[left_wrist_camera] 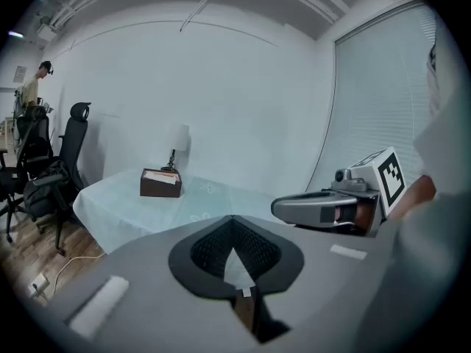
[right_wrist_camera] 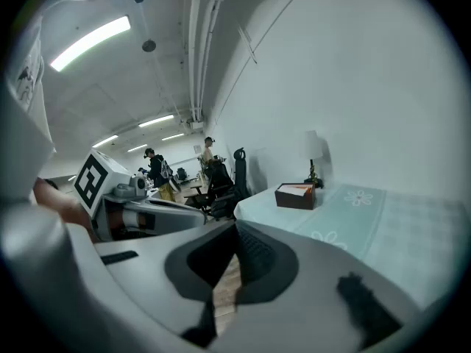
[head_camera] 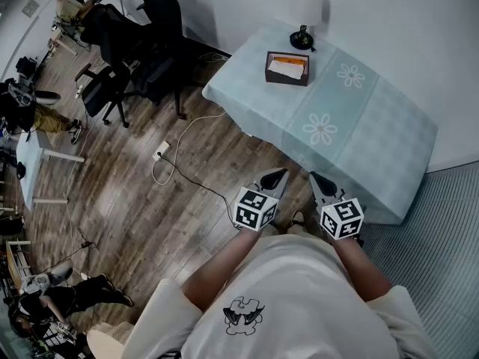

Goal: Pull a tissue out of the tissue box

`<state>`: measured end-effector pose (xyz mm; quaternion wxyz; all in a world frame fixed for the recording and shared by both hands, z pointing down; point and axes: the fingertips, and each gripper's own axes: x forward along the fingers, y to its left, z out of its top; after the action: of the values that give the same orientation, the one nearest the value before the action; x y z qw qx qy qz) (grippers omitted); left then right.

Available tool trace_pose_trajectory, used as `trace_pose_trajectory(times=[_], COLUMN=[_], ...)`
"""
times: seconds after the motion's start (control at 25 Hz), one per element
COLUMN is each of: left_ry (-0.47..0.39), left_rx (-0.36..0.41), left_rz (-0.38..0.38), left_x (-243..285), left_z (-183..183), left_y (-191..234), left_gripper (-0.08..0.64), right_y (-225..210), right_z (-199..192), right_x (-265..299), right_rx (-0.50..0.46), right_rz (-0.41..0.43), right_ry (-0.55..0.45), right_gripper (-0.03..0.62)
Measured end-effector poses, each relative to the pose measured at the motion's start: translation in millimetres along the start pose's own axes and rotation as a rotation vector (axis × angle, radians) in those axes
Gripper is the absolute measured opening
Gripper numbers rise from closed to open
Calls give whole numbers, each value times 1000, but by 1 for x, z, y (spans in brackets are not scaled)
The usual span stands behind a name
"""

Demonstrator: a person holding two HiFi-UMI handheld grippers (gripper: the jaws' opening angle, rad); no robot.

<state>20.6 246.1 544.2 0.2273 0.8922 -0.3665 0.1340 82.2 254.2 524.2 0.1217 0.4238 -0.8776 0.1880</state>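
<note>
A dark brown tissue box (head_camera: 286,67) with a white tissue (head_camera: 287,69) showing in its top stands at the far end of a table under a pale blue flowered cloth (head_camera: 359,118). Both grippers are held close to the person's body, short of the table's near edge. The left gripper (head_camera: 275,176) and the right gripper (head_camera: 319,179) point toward the table, both shut with nothing between the jaws. In the left gripper view the box (left_wrist_camera: 160,183) lies far ahead beyond the closed tips (left_wrist_camera: 233,220). The right gripper view shows the box (right_wrist_camera: 295,195) to the right, beyond its tips (right_wrist_camera: 235,226).
A white-shaded lamp (head_camera: 303,17) stands just behind the box. Black office chairs (head_camera: 150,36) stand left of the table. A cable and power strip (head_camera: 162,152) lie on the wood floor. People work at desks at the far left (head_camera: 37,118).
</note>
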Motion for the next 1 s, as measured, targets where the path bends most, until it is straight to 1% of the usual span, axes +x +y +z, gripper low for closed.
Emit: trace_pose_trajectory(times=[0.24, 0.52, 0.68, 0.8, 0.92, 1.0], left_ry=[4, 4, -13, -26, -26, -10], left_rx=[-10, -27, -37, -37, -26, -58], left_rz=[5, 24, 31, 39, 58, 62], left_x=[-6, -17, -32, -46, -58, -65], left_z=[0, -4, -3, -5, -16, -25], left_y=[5, 26, 39, 54, 74, 87], left_gripper=[6, 6, 6, 6, 6, 6], right_y=[8, 21, 42, 54, 64, 67], right_z=[0, 1, 0, -1, -4, -2], right_x=[7, 27, 42, 53, 65, 70], right_rx=[-6, -9, 38, 25, 24, 23], right_rz=[14, 25, 111, 108, 99, 75], right_ry=[10, 13, 15, 17, 22, 30], right_gripper=[12, 12, 12, 12, 12, 12])
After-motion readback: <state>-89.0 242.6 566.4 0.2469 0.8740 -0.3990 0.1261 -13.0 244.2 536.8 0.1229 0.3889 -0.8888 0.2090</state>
